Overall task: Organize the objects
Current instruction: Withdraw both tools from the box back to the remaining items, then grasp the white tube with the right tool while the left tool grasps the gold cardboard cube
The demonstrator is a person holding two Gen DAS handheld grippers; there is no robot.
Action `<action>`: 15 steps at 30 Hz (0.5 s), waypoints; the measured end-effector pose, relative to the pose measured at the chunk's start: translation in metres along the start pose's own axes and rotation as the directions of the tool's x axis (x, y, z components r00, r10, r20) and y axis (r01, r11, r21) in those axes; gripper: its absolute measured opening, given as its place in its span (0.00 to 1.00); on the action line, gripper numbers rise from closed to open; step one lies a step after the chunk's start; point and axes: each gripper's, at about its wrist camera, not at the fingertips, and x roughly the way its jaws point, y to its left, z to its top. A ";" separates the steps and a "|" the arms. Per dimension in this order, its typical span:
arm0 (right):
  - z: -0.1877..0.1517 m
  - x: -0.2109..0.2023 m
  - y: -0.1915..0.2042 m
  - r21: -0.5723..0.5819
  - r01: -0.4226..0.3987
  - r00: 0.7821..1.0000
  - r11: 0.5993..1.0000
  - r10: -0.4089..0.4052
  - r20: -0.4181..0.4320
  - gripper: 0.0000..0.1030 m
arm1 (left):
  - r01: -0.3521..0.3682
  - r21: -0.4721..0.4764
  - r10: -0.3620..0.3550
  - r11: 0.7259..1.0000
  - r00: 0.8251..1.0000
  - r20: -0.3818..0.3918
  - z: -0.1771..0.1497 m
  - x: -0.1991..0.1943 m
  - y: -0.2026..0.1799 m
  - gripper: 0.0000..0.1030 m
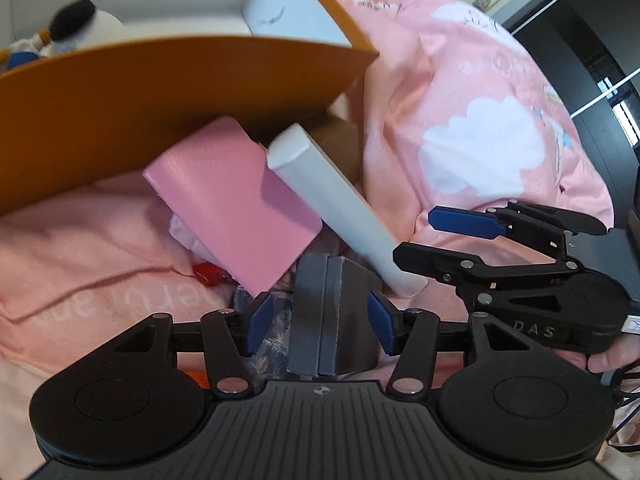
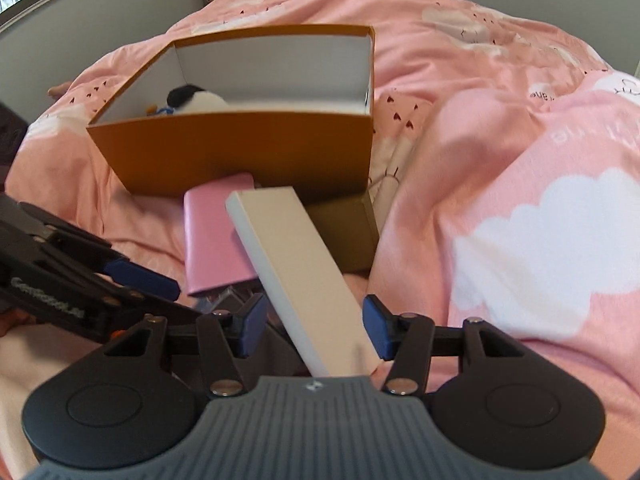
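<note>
- The job is to tidy loose things on the bed into the orange box point(image 2: 240, 152). This looks like the picking-up step.
- The right gripper point(image 2: 316, 326) has a long white box point(image 2: 296, 276) between its two blue pads. The right pad looks like it touches the box's edge. The left pad has a gap beside it. So I judge the grip is not tight yet, and the gripper is partly open around the box.
- The long white box lies tilted. Its far end rests up on a pink case point(image 2: 212, 236) and a small brown box point(image 2: 344, 236), just in front of the orange box.
- The left gripper point(image 1: 320, 322) is partly open too. A grey block point(image 1: 332, 316) sits between its pads, but I see gaps on both sides, so it holds nothing.
- Next, I think the right gripper must squeeze shut on the white box, lift it over the near wall of the orange box, and set it down inside.
- A stuffed toy point(image 2: 196, 102) is already in the orange box, on its left side. The right side looks free.
- The two grippers are very close together, so they could bump.
- Lifting the white box may shift the pink case under it.
- The pink blanket point(image 2: 500, 128) is soft and lumpy, so things could slide.
</note>
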 end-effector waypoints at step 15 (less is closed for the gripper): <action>0.008 0.027 0.018 -0.121 0.010 1.000 0.993 -0.012 -0.017 0.54 | -0.046 -0.012 0.046 0.999 0.997 0.067 0.008 -0.017 -0.004 0.62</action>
